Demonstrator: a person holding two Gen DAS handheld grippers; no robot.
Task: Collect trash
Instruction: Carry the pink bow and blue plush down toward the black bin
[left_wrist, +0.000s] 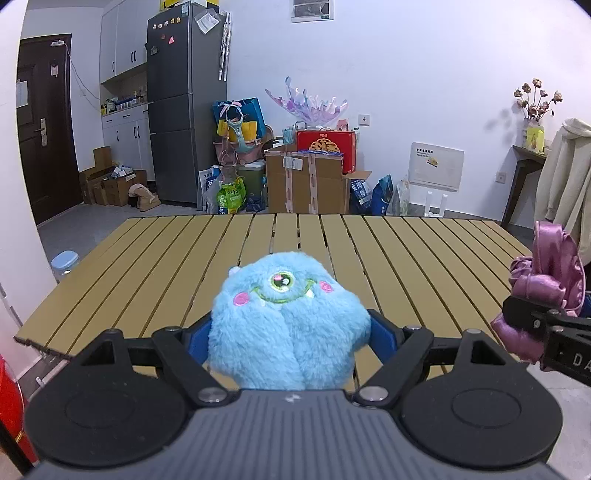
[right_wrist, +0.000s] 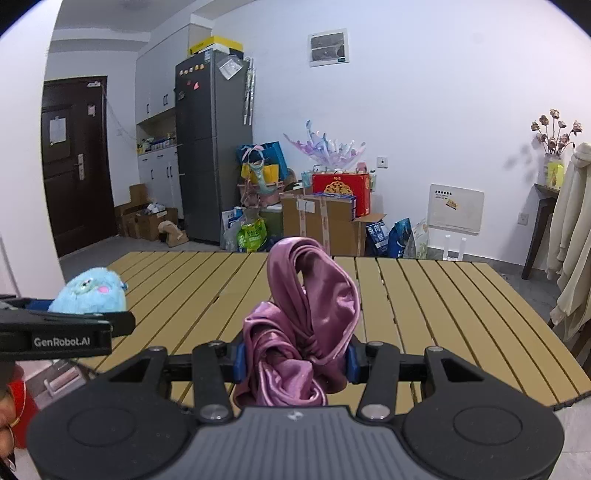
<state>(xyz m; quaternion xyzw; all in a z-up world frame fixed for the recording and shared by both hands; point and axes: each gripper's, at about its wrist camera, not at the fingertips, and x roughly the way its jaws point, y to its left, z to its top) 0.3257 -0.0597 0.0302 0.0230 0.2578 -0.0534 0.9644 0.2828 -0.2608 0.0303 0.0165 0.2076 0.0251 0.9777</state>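
Both of the task's things are already carried, so the coming move turns on where they are to be dropped rather than on a reach. No bin or bag for trash is made out with certainty in either view; a red shape (left_wrist: 11, 410) is cut off at the lower left edge of the left wrist view and what it is cannot be told.

The left gripper (left_wrist: 290, 334) is clamped on a blue plush monster (left_wrist: 284, 317). The toy is seated squarely between the blue pads, its 1 eye facing forward and its body bulging above and in front of the jaws, which are held wide by its bulk.

The right gripper (right_wrist: 295, 360) is clamped on a bundle of purple satin cloth (right_wrist: 306, 317). The jaws stand much narrower here. The cloth's long axis runs upward from the pads, with a loop standing above them and a crumpled end hanging below.

Both loads are held above the near edge of the slatted yellow surface (left_wrist: 369, 254), touching it nowhere. The 2 grippers are side by side, the plush lying to the left of the cloth, and the slats beneath are bare.

If the red shape is the receptacle, the left hand is judged the nearer.
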